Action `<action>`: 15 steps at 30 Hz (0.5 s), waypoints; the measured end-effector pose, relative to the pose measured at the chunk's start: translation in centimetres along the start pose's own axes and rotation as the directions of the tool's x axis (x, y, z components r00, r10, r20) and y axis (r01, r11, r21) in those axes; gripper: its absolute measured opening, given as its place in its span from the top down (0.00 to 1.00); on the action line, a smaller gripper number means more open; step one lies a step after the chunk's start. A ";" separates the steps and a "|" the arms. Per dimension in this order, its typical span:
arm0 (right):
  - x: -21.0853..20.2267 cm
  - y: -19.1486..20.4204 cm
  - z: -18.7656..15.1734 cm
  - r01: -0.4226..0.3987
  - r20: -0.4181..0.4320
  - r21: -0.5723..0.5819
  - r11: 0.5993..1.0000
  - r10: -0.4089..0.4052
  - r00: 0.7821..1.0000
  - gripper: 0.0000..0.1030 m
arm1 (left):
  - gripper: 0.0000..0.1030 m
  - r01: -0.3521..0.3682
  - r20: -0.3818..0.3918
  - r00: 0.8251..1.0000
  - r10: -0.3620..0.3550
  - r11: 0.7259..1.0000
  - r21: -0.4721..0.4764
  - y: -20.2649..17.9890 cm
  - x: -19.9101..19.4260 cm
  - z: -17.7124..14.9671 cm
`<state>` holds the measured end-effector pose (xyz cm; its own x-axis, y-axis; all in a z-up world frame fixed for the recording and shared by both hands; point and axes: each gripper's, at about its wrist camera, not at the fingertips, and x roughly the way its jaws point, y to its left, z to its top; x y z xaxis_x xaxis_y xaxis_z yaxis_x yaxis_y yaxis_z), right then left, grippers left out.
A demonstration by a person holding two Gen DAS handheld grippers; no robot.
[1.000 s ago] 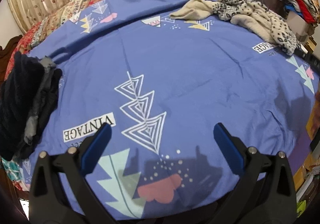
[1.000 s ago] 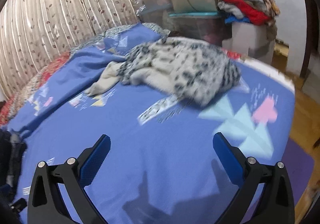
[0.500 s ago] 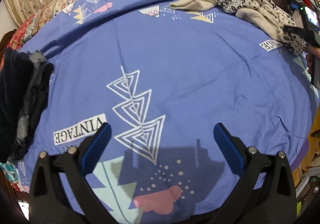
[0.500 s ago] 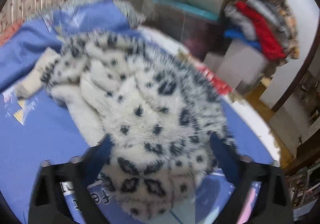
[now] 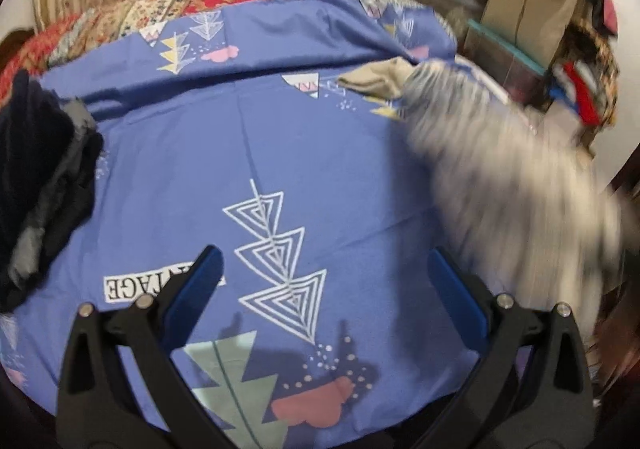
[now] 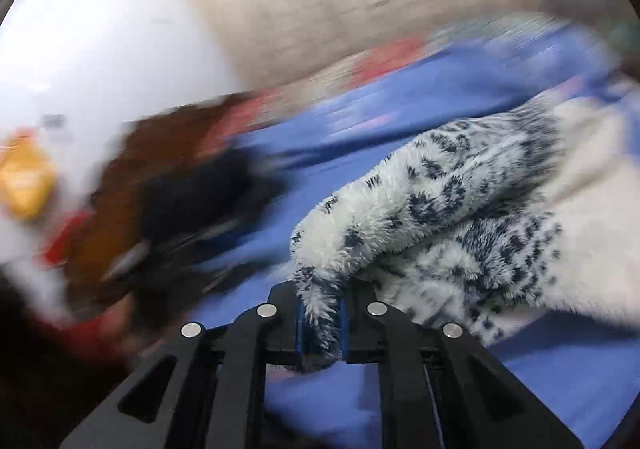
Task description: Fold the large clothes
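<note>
The right gripper (image 6: pixel 320 319) pinches a fold of the spotted fleece (image 6: pixel 460 217) over the bed's (image 5: pixel 280 153) right edge; the left gripper (image 5: pixel 324 281) gapes wide, holding nothing. Best lay it flat mid-bed before folding

My left camera looks down and forward along my left claw (image 5: pixel 324 273) over the bedsheet (image 5: pixel 320 153), from fairly high. My right camera sits low and close, facing across the bed past my right claw (image 6: pixel 320 323). Both views share the fleece (image 5: pixel 508 185) and sheet.
</note>
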<state>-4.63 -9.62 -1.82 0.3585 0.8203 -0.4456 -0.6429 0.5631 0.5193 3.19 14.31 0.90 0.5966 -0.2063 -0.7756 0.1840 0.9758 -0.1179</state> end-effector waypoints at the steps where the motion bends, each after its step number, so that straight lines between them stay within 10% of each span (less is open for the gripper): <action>1: 1.1 1.2 -1.5 -0.017 -0.047 -0.038 0.999 0.015 0.999 0.62 | 0.05 0.006 0.002 1.000 -0.006 1.000 -0.009 0.3 -0.2 0.0; 4: 3.8 2.8 -5.4 0.060 -0.174 -0.117 0.991 -0.080 0.982 0.44 | 0.05 -0.006 -0.010 1.000 0.006 1.000 -0.016 1.0 -0.3 0.1; 11: -1.6 -0.7 -6.3 0.202 -0.051 0.038 0.979 -0.200 0.978 0.12 | 0.05 0.010 -0.153 0.988 -0.010 1.000 0.000 0.7 5.7 -0.7; 15: -2.9 -3.2 -5.2 0.403 -0.037 0.089 0.911 -0.401 0.915 0.10 | 0.05 0.012 -0.262 0.965 -0.014 1.000 -0.012 -0.1 9.7 -2.5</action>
<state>-7.11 -14.33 -6.00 0.5607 0.5213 -0.6433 -0.3808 0.8523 0.3586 7.00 12.37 -8.22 0.3680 -0.1939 -0.9094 0.1819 0.9741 -0.1341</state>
